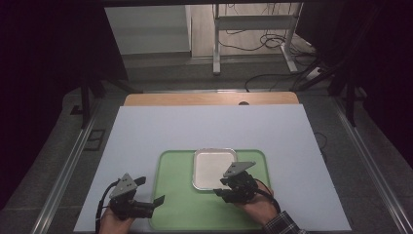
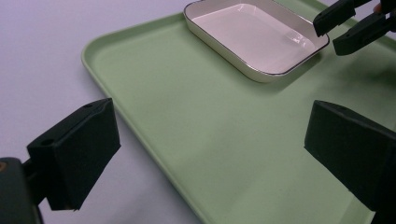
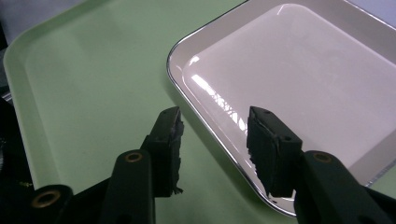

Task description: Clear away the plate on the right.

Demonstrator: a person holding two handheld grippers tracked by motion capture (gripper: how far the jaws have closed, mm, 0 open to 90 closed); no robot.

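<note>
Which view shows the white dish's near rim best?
The right gripper view: the white dish is close, its silver-edged rim crossing between the open right gripper. The left gripper view shows it farther off on the green tray; the high view shows it small.

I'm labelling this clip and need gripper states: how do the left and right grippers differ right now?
The left gripper has its jaws spread wide; the right gripper has a narrower gap. The left gripper sits over the near left rim of the green tray, one jaw above the white table cover; the right gripper straddles the near rim of the white dish, without gripping it. Both are open, empty and hand-held.
</note>
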